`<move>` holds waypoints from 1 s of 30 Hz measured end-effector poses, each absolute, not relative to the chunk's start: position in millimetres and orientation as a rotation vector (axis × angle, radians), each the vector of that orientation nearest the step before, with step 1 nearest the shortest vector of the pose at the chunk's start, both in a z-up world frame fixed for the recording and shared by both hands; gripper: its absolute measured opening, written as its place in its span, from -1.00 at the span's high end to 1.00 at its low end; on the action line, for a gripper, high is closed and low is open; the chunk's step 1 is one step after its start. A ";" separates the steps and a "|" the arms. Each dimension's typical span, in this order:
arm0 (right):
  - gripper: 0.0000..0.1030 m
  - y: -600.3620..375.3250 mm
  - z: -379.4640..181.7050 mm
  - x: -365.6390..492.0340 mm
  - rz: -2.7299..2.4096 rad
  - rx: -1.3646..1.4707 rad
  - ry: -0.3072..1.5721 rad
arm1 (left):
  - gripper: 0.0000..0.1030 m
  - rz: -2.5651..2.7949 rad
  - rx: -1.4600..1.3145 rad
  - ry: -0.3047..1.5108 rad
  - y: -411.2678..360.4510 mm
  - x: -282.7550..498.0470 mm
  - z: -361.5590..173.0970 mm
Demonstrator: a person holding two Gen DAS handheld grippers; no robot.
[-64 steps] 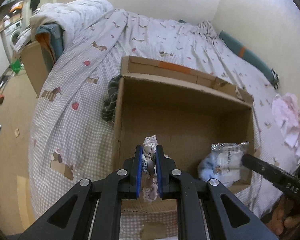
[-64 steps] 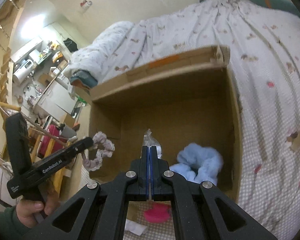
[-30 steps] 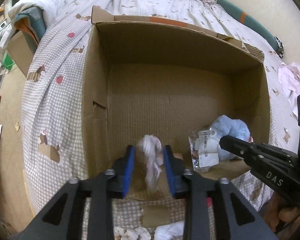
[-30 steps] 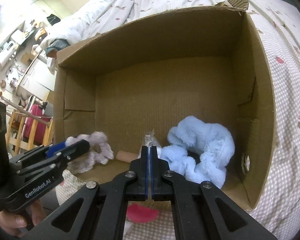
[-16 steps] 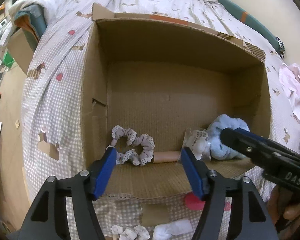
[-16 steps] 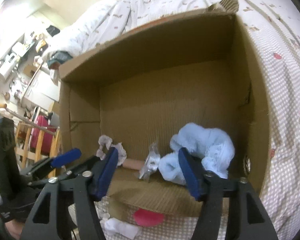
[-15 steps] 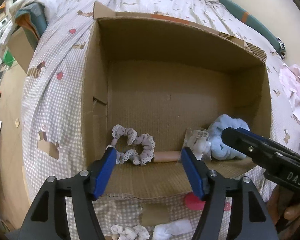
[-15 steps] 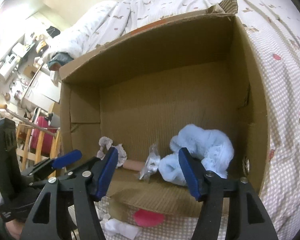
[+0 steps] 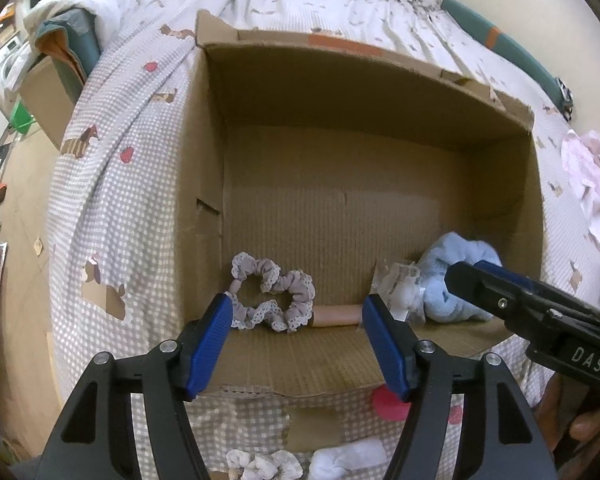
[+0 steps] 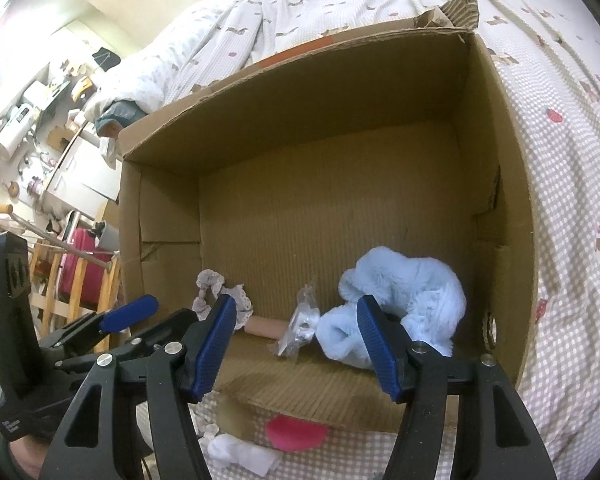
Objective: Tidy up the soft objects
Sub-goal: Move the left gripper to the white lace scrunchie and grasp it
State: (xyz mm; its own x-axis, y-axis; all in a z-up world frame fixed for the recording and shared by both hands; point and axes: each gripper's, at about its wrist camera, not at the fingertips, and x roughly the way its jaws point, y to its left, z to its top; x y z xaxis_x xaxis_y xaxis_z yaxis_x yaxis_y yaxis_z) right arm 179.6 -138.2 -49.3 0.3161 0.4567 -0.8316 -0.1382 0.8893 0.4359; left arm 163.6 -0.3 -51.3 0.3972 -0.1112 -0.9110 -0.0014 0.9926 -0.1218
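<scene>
An open cardboard box [image 9: 204,168] [image 10: 500,168] stands on the bed. On its floor by the near wall lie a grey lace scrunchie [image 9: 274,298] [image 10: 214,286], a small clear packet [image 9: 398,290] [image 10: 302,328] and a fluffy light-blue scrunchie [image 9: 456,276] [image 10: 404,292]. My left gripper [image 9: 298,320] hangs open just above the grey scrunchie, gripping nothing. My right gripper [image 10: 296,330] is open over the packet, pads clear of it; it also reaches in from the right in the left wrist view [image 9: 484,280].
A pinkish cardboard tube [image 9: 336,314] [image 10: 266,326] lies between scrunchie and packet. On the checked bedspread in front of the box lie a white scrunchie [image 9: 262,462], a white cloth [image 9: 348,458] [image 10: 240,454] and a pink pad [image 10: 296,432]. Pink clothing [image 9: 588,168] lies at the right.
Both grippers carried their items down into the box, then opened. The grey scrunchie and the packet now lie on the box floor. In the last half second nothing has moved.
</scene>
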 end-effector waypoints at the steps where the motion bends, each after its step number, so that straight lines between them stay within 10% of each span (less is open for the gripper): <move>1: -0.29 -138.2 -48.4 179.1 0.401 0.309 1.188 | -0.25 -0.074 -0.117 1.154 0.5 162.6 -49.0; 30: -0.28 -156.7 -27.0 100.9 0.365 0.276 1.158 | -0.25 0.028 -0.244 1.301 52.7 76.5 -60.8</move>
